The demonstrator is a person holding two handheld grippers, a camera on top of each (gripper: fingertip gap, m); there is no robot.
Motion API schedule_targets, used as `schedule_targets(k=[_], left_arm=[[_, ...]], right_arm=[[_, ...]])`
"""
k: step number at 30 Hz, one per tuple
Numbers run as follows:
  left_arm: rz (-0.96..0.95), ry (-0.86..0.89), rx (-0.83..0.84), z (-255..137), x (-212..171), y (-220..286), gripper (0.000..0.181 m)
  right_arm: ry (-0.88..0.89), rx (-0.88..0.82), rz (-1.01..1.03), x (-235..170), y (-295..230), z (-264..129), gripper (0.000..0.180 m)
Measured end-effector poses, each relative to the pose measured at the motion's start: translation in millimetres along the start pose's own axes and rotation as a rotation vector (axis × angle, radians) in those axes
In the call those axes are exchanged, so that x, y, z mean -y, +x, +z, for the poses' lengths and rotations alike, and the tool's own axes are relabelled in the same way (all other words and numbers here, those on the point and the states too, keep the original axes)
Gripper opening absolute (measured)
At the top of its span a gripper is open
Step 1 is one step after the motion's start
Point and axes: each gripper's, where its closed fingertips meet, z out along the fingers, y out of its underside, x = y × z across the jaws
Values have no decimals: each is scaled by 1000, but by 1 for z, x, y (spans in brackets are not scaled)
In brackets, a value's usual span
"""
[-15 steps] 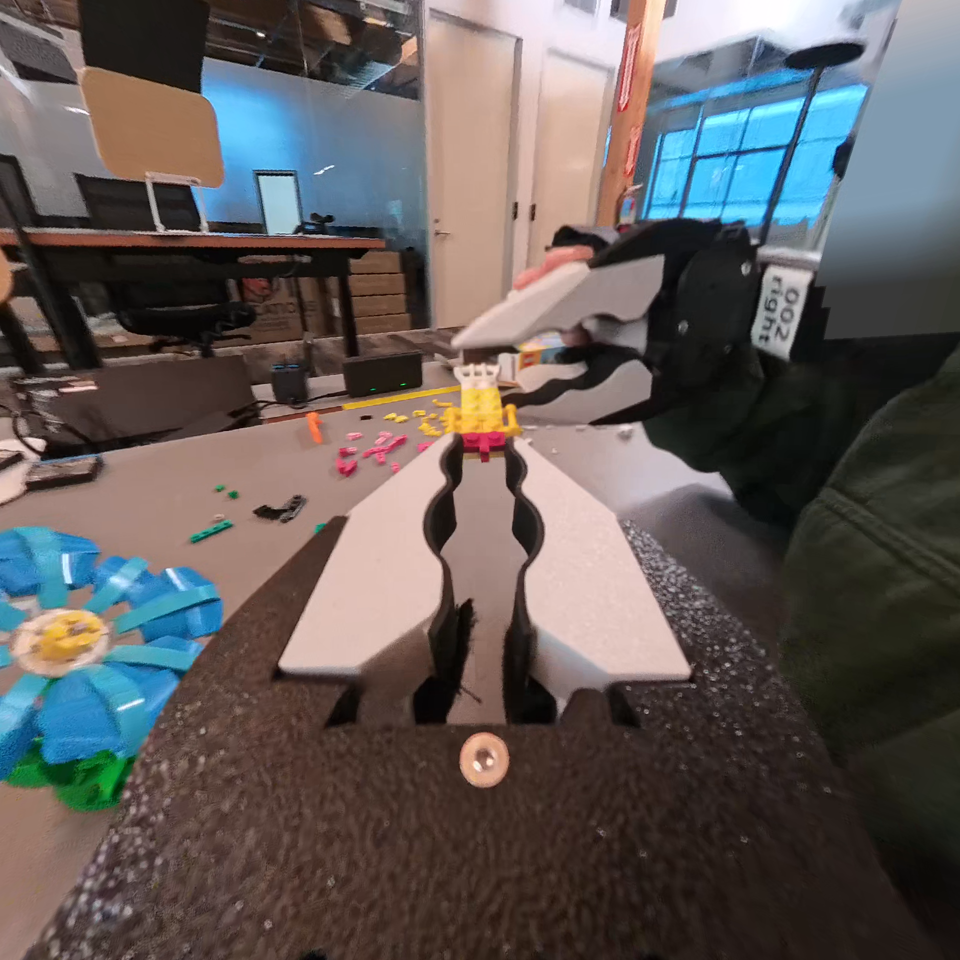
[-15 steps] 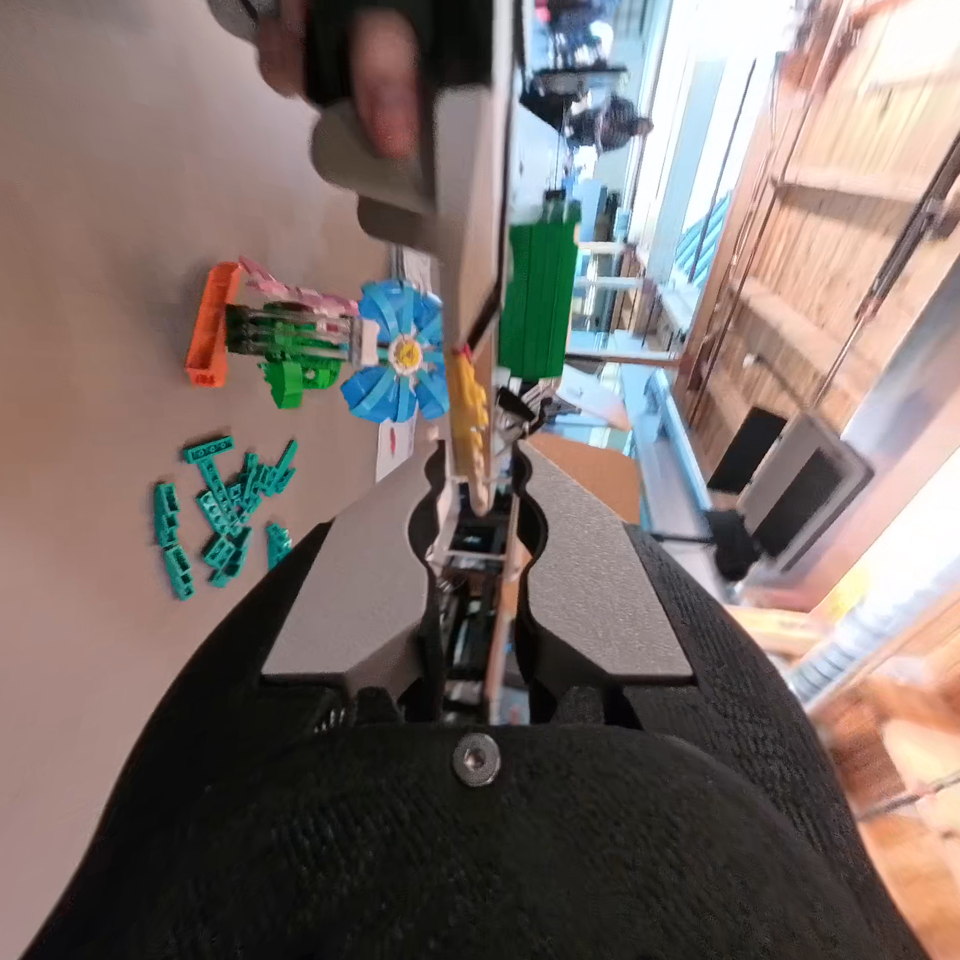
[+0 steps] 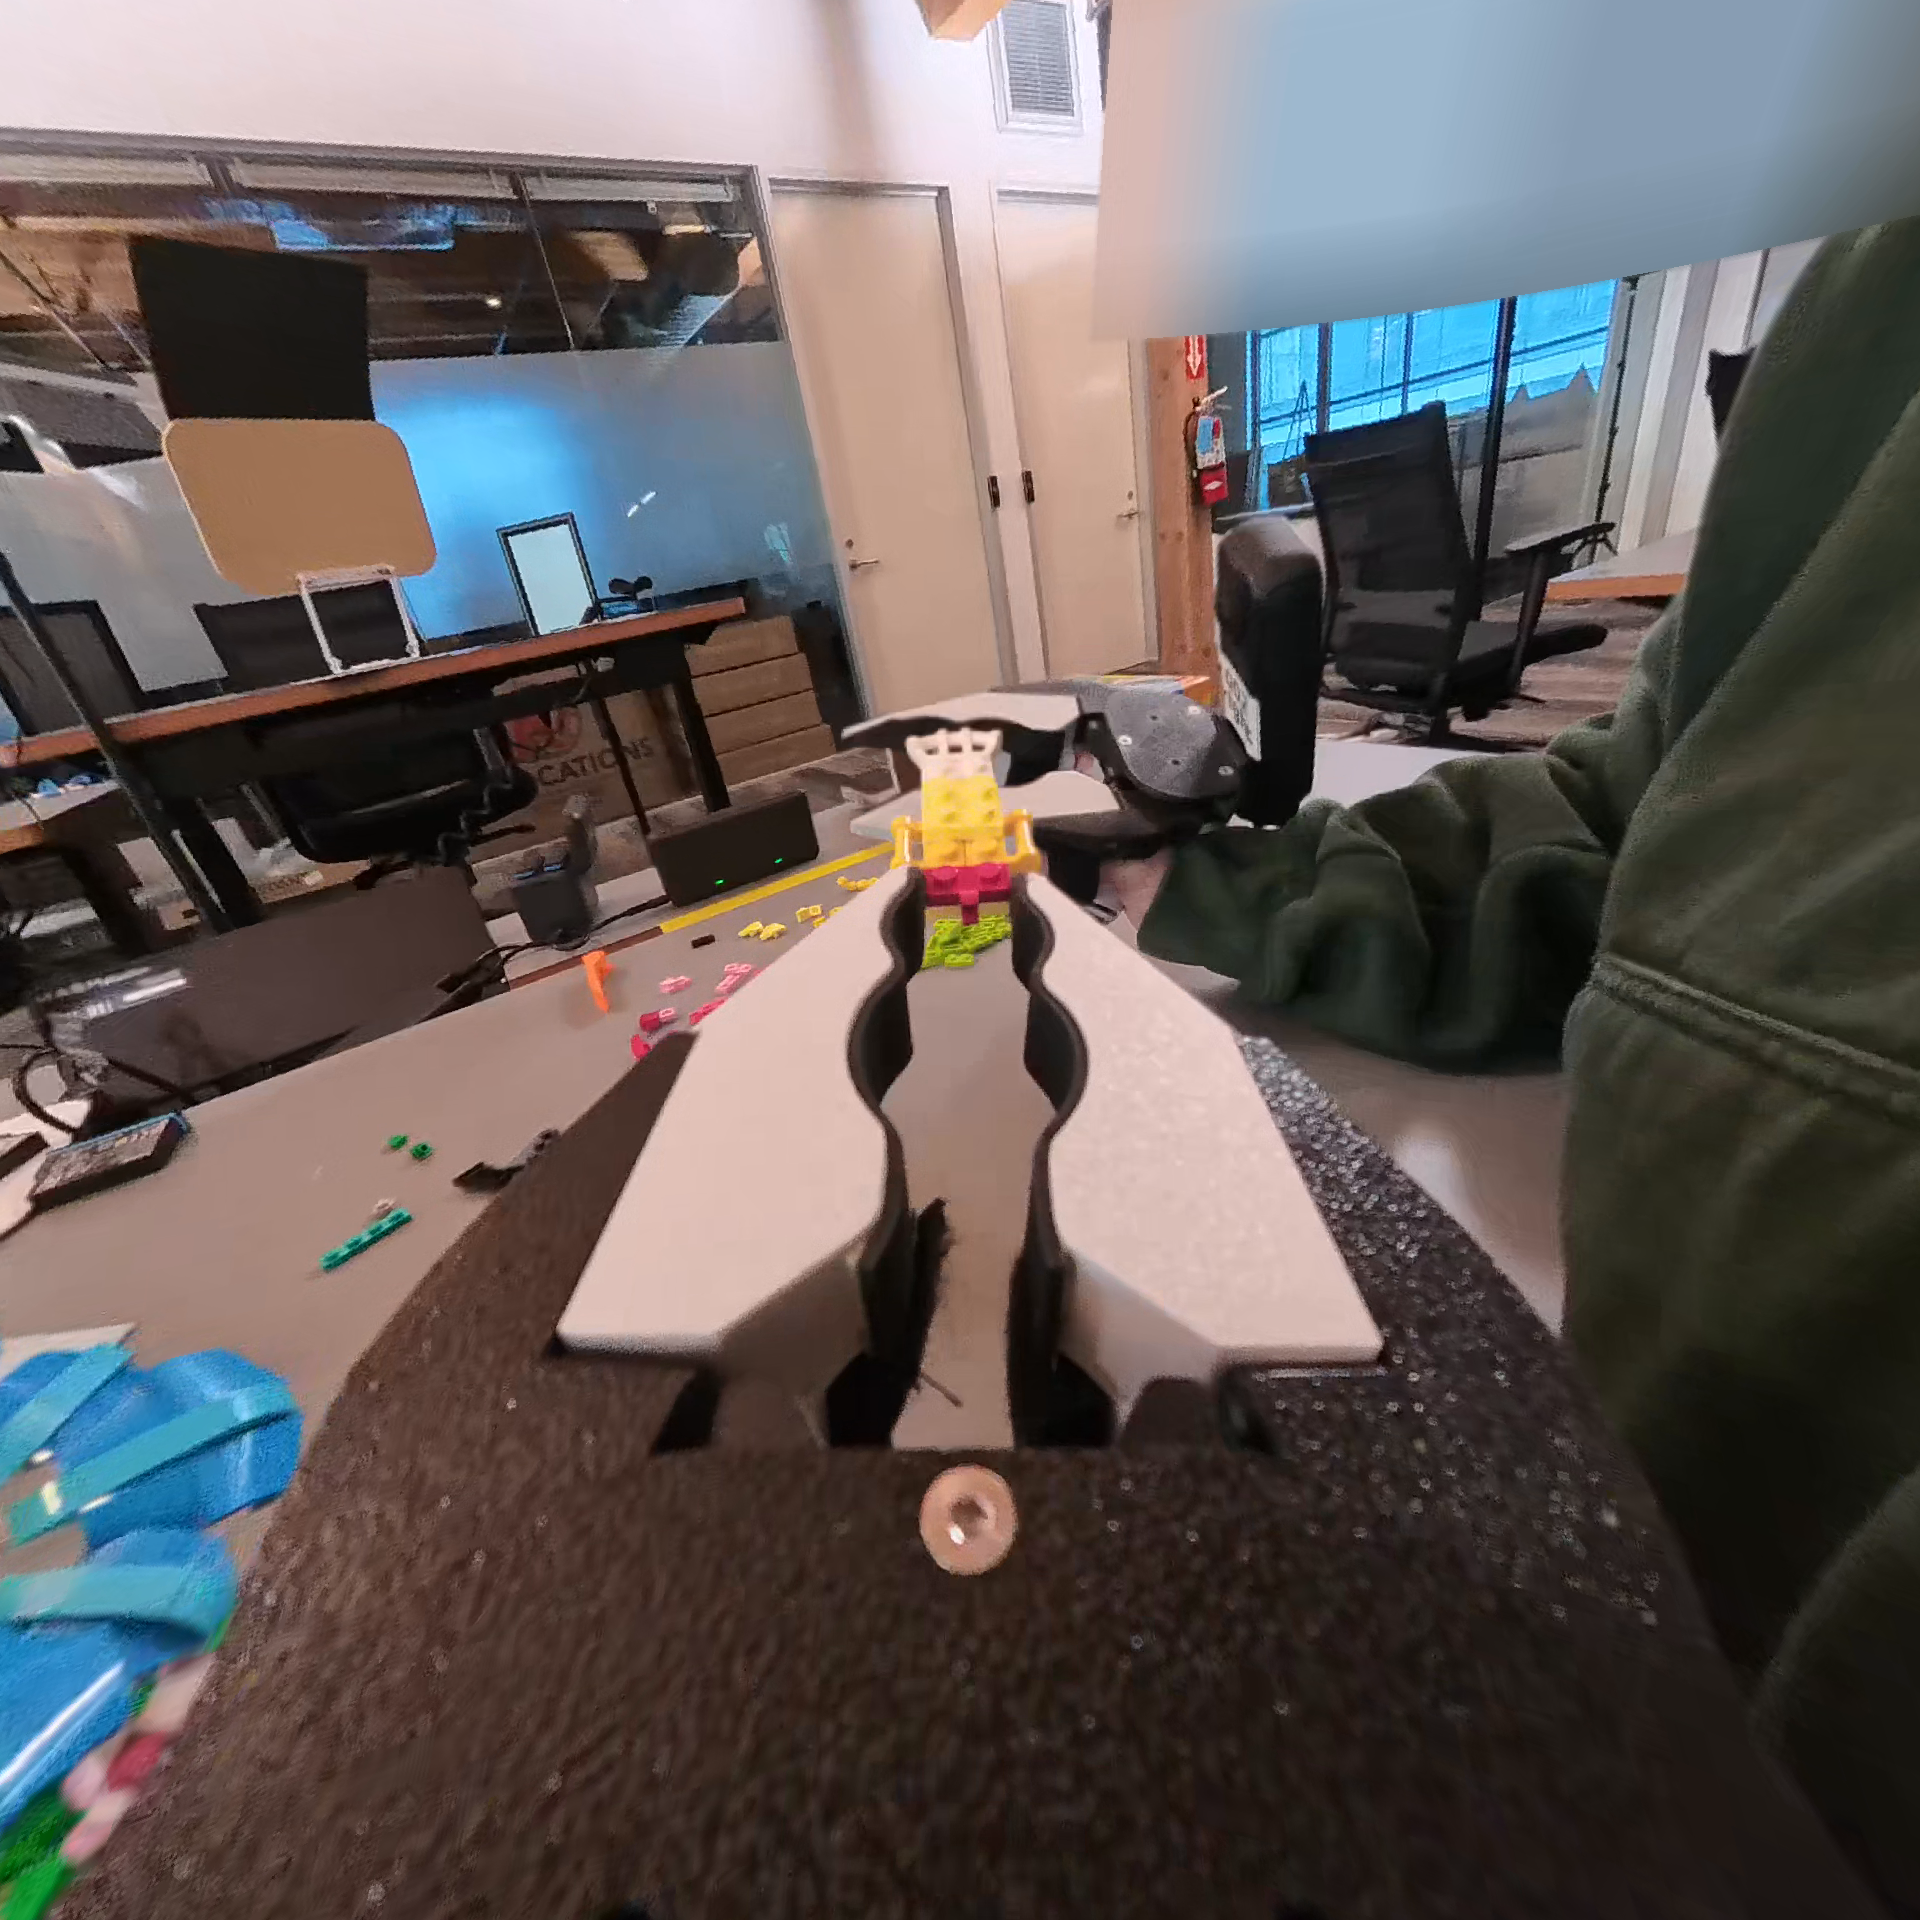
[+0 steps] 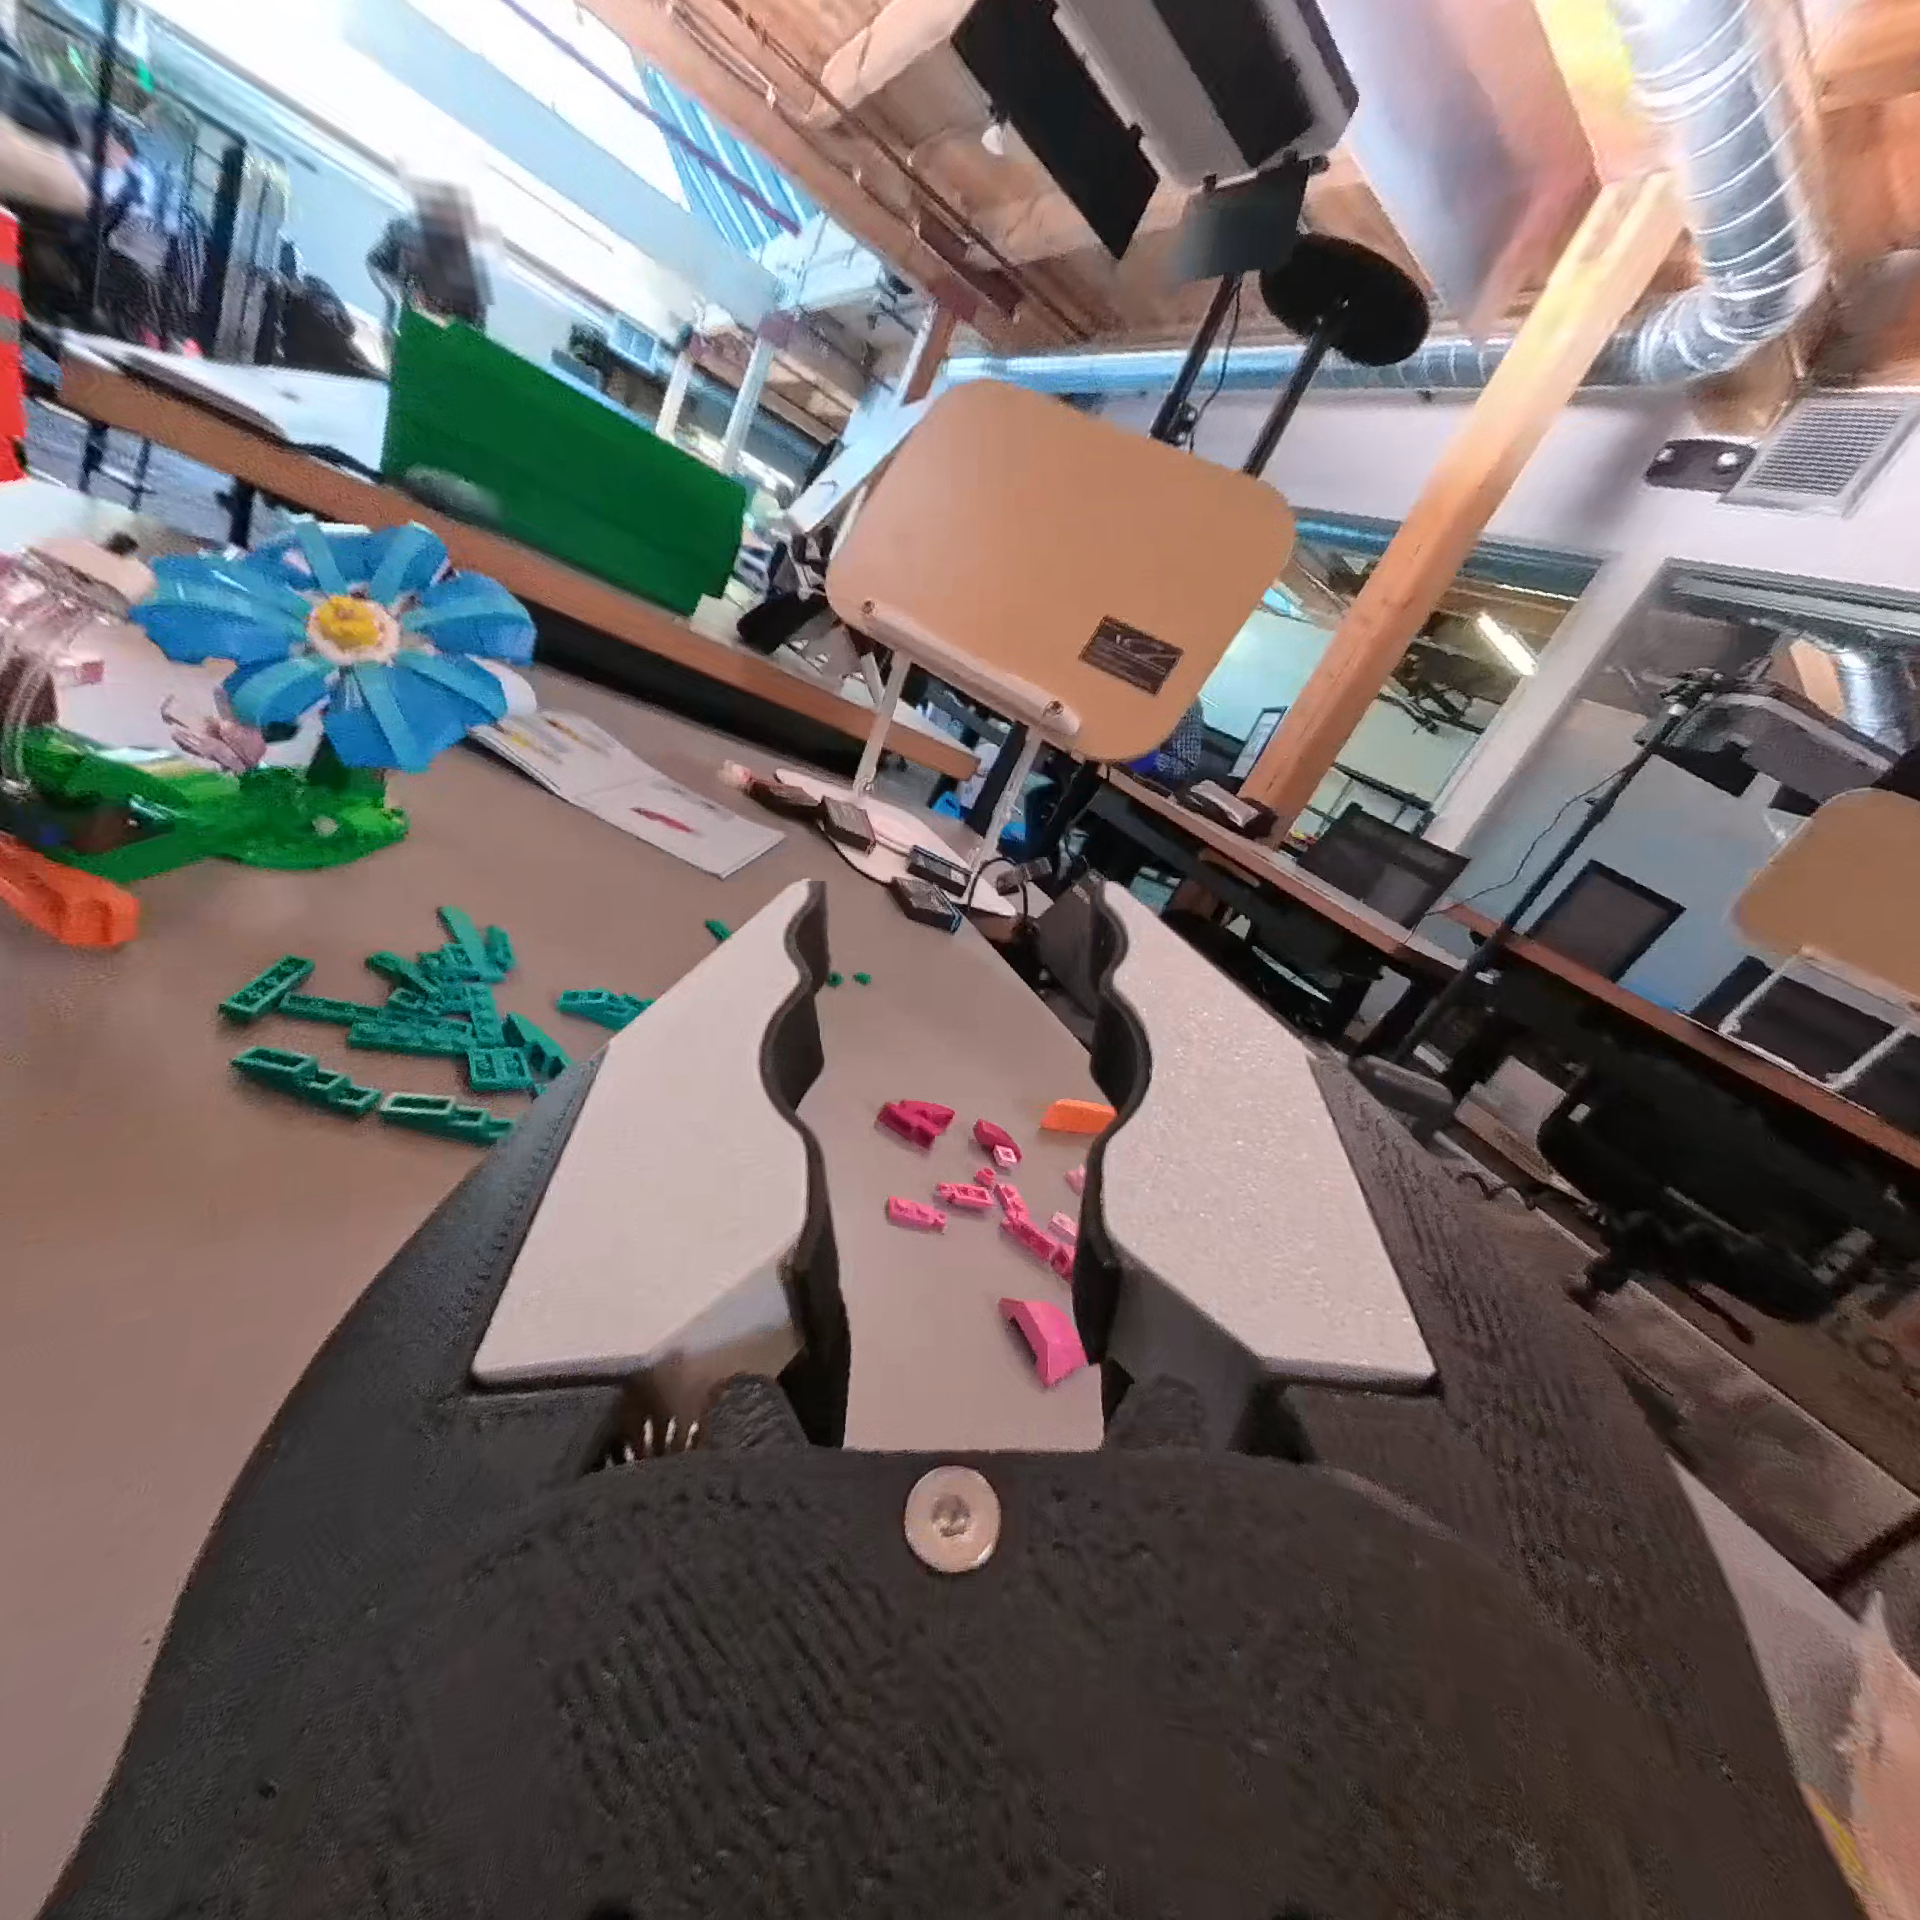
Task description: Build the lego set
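A grey table (image 4: 208, 1299) fills the lower half of both wrist views. On its far left in the right wrist view stands a built blue flower (image 4: 343, 644) on green leaves. Nearer lies a loose pile of teal pieces (image 4: 416, 1029), and to the right a scatter of pink pieces (image 4: 987, 1195).

The left gripper (image 3: 961, 894) is narrowed onto a small yellow and pink assembly (image 3: 964, 831), gripping its pink lower end at the fingertips. The assembly's long axis runs up and away from the gripper, in line with the fingers: pink at the near end, yellow in the middle, a white pronged piece at the far tip. It is held above the table, not resting on it.

The right gripper (image 4: 961, 935) has its fingers spread wide with nothing between them, low over the pink pieces. In the left wrist view it sits just beyond the assembly, on the right, with a green sleeve (image 3: 1403, 904) behind it.
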Motion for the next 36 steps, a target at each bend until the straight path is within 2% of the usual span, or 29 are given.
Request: schedule_targets(k=[1,10,13,31,36], left_arm=[[10,2,1,6,-3,4,14],[55,-22,-6,59,-47,35,14],[110,-4,20,58,-43,33,14],[21,-27,-4,56,-51,27,14],[4,-18,-17,55,-50,27,14]], right_arm=[[13,6,10,2,1,-1,49],[29,35,142,-9,5,-3,48],[32,38,192,-12,8,-2,48],[24,72,158,-12,-2,-1,41],[32,26,170,-12,7,-1,49]])
